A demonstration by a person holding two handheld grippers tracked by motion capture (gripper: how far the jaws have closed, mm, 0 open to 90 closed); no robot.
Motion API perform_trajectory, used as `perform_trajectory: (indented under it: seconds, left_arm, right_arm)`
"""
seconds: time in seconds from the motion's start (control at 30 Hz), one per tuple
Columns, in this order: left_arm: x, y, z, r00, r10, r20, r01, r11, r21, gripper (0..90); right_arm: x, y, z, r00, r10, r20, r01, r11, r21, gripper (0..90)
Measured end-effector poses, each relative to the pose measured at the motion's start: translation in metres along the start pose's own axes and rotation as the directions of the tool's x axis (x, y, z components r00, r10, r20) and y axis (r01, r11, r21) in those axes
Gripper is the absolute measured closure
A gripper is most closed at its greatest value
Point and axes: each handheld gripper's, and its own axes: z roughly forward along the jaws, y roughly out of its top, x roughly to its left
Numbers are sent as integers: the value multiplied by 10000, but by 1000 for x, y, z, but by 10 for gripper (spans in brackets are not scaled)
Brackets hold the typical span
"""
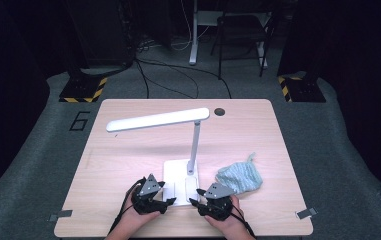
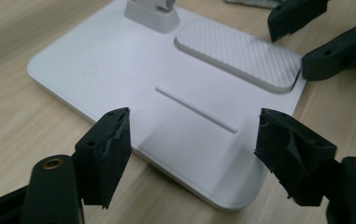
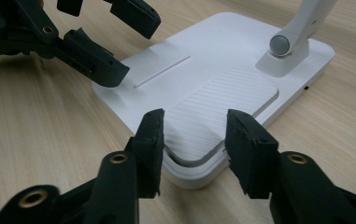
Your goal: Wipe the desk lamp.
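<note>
A white desk lamp stands mid-table: its flat base [image 1: 178, 176] lies near the front edge, and a thin stem carries a long head [image 1: 158, 120] out to the left. My left gripper [image 1: 167, 201] is open at the base's near left corner, its jaws [image 2: 194, 144] wide apart either side of that corner and pressing on nothing. My right gripper [image 1: 196, 200] is open at the near right corner. Its jaws [image 3: 194, 140] straddle the corner of the ribbed pad [image 3: 217, 100] with a gap on both sides. A groove [image 2: 196, 108] runs across the base.
A crumpled pale blue-green cloth [image 1: 239, 177] lies just right of the lamp base, beside my right hand. A round cable hole [image 1: 220, 111] sits near the table's far edge. Bare wood spreads left of the lamp. A chair and cables stand on the floor beyond.
</note>
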Motion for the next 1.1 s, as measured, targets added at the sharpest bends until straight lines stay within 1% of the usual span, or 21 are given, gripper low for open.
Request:
perform_trajectory:
  seconds: [0.1, 0.13, 0.17, 0.2, 0.23, 0.27, 0.33, 0.4, 0.43, 0.47, 0.5, 0.53, 0.6, 0.63, 0.7, 0.73, 0.83, 0.9, 0.93, 1.03, 1.1]
  left_arm:
    - [-3, -2, 0, 9999, 122, -123, -120, 9999, 115, 227]
    - [-4, -3, -2, 9999, -14, -135, 14, 10000, 24, 214]
    - [-4, -3, -2, 9999, -14, -135, 14, 10000, 24, 205]
    - [-4, -3, -2, 9999, -78, -67, 78, 10000, -7, 205]
    - [-4, -3, -2, 10000, 22, -84, -22, 10000, -5, 195]
    - [-5, -4, -1, 9999, -97, -47, 97, 10000, 19, 193]
    - [-7, -6, 2, 10000, 44, -41, -44, 9999, 94, 193]
    - [-11, -6, 4, 9999, 146, -15, -146, 9996, 238, 183]
    - [-12, -6, 6, 9997, 220, -118, -216, 9993, 293, 175]
    - [-12, -7, 6, 9999, 90, -97, -87, 9995, 303, 168]
    - [-10, -7, 7, 10000, 77, -51, -76, 9994, 338, 152]
    - [-10, -7, 7, 10000, 77, -51, -76, 9994, 338, 144]
    - [-9, -7, 8, 10000, 61, -61, -59, 9995, 302, 140]
    - [-9, -7, 8, 10000, 92, -17, -92, 9994, 326, 132]
    - [-9, -6, 9, 10000, 80, -7, -80, 9995, 307, 132]
    - [-9, -6, 9, 9999, 143, 27, -144, 9994, 307, 133]
    - [-8, -6, 9, 9998, 200, 33, -201, 9993, 319, 136]
    - [-7, -5, 9, 9997, 245, 73, -248, 9991, 331, 143]
    - [-7, -5, 9, 9997, 241, 34, -242, 9990, 364, 150]
    - [-7, -5, 10, 9997, 243, 55, -244, 9990, 362, 156]
    - [-6, -5, 10, 9997, 260, 31, -261, 9990, 374, 158]
  right_arm:
    - [0, 2, -6, 10000, 29, 18, -28, 9996, -282, 493]
    - [-4, 6, -15, 9997, -188, 169, 198, 9976, -669, 460]
    - [-4, 6, -15, 9997, -188, 169, 198, 9976, -669, 460]
    - [-7, 7, -20, 9989, -230, 402, 261, 9966, -782, 440]
    - [-15, 10, -27, 9952, -367, 908, 445, 9953, -859, 409]
    - [-22, 11, -31, 9926, -386, 1153, 483, 9954, -831, 398]
    - [-28, 12, -36, 9897, -309, 1400, 436, 9951, -891, 384]
    - [-44, 14, -46, 9809, -229, 1930, 393, 9959, -816, 345]
    - [-52, 14, -50, 9754, 171, 2196, 20, 9962, -866, 320]
    - [-62, 13, -55, 9646, 506, 2587, -298, 9960, -839, 307]
    - [-76, 9, -62, 9454, 706, 3183, -458, 9954, -846, 294]
    - [-76, 9, -62, 9454, 706, 3183, -458, 9954, -846, 294]
    - [-93, 2, -65, 9240, 970, 3700, -792, 9949, -631, 270]
    - [-106, -5, -64, 9168, 1608, 3657, -1518, 9870, -534, 250]
    - [-110, -8, -61, 9122, 1729, 3714, -1700, 9846, -407, 241]
    - [-115, -13, -56, 9132, 1864, 3624, -2004, 9797, 13, 214]
    - [-117, -15, -50, 9080, 1958, 3705, -2183, 9757, 196, 204]
    - [-118, -16, -49, 9120, 1953, 3607, -2190, 9754, 257, 215]
    - [-117, -16, -49, 9090, 2026, 3642, -2248, 9742, 192, 236]
    - [-114, -16, -50, 9114, 1965, 3616, -2217, 9747, 290, 257]
    - [-112, -19, -48, 9063, 2180, 3621, -2438, 9695, 266, 258]
